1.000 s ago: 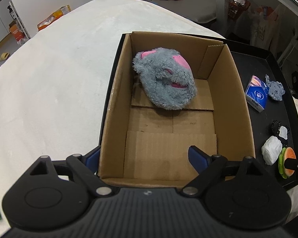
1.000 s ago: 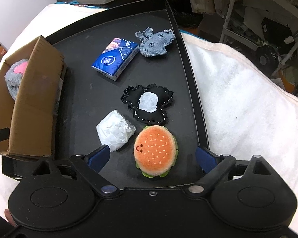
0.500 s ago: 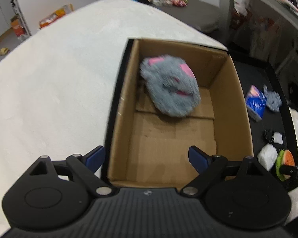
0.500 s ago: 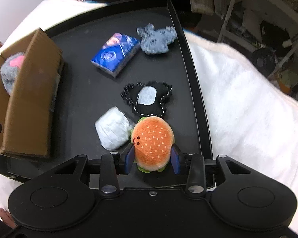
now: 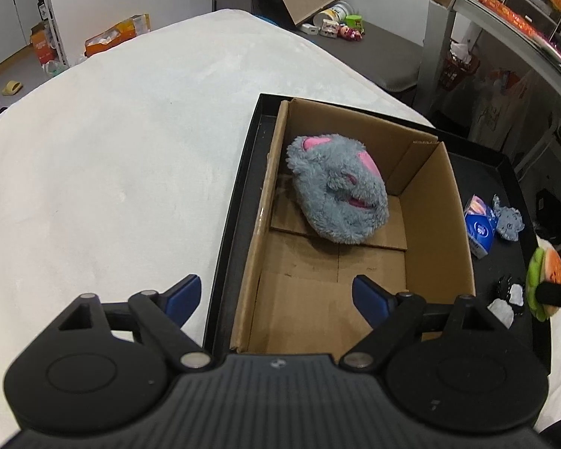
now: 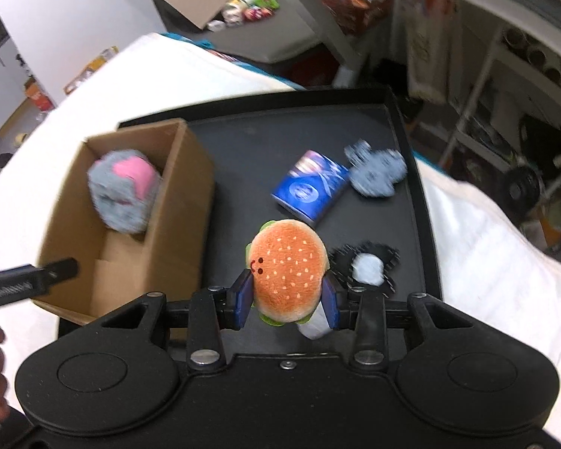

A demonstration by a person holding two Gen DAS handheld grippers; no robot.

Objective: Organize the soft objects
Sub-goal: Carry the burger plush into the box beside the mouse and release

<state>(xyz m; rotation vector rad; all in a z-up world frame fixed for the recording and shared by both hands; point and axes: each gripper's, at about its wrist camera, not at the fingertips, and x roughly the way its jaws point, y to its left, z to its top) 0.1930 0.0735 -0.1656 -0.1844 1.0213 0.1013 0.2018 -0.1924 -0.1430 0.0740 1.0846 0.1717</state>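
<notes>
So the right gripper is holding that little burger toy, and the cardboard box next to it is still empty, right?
Not quite. The right gripper does hold the burger toy between its pads, but the cardboard box is not empty: a fluffy grey and pink plush already lies at its far end. The left wrist view shows this most clearly.

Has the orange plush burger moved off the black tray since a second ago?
Yes. The orange plush burger, clamped in the right gripper, has lifted off the black tray, away from the white wad beside it.
</notes>
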